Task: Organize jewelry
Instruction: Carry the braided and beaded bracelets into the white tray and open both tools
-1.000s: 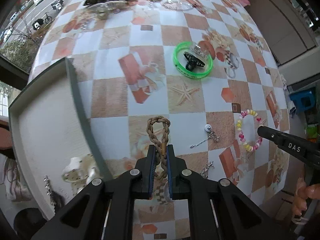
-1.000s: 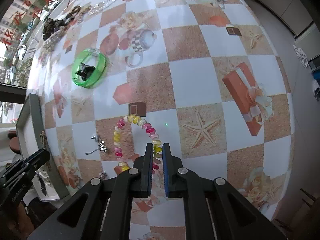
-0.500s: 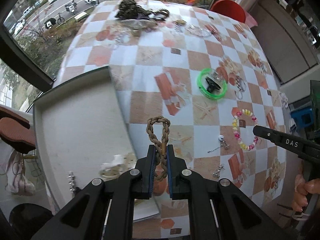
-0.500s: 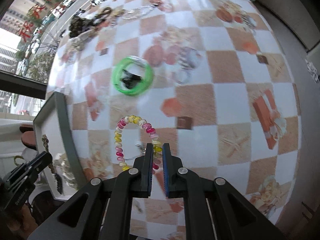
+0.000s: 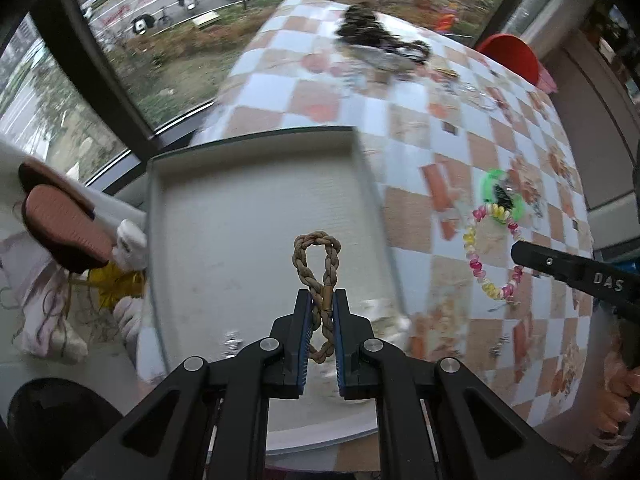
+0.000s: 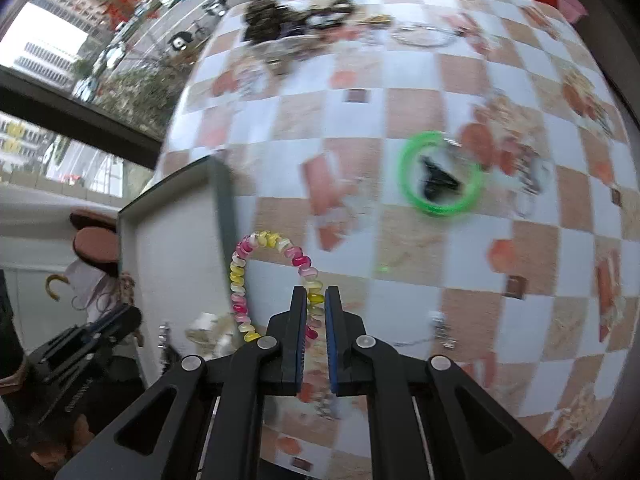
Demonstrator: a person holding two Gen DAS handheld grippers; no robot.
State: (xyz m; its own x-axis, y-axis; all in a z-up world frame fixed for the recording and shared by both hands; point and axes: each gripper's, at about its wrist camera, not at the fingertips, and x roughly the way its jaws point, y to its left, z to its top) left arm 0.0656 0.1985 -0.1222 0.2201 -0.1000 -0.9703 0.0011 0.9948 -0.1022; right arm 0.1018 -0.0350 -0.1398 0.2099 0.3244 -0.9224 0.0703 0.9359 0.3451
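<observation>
The left claw [image 5: 320,304] is clamped on a braided brown rope bracelet [image 5: 317,258], its blue-edged pads nearly together with the strands pinched between them. The loop sticks up past the fingertips at the centre of the left wrist view, hanging over the pale floor of a shallow grey tray [image 5: 248,216] that fills the middle left of that frame.

The right claw [image 6: 316,304] is pressed shut on a coiled bracelet of pink, yellow and clear beads [image 6: 240,276]. The bracelet arcs up and to the left from the fingertips in the lower centre of the right wrist view, over the tray's right rim [image 6: 224,200] and the table beside it. In the left wrist view the same bracelet [image 5: 480,256] hangs from the other claw's dark finger at the right edge.

On the checkered table [image 6: 440,92], in the centre right of the right wrist view, a green bangle [image 6: 440,174] lies around a small black piece [image 6: 434,178]. A dark tangle of jewelry [image 6: 280,20] sits at the table's far edge, top centre. A small silver earring [image 6: 440,330] lies at the lower right, near the claw.
</observation>
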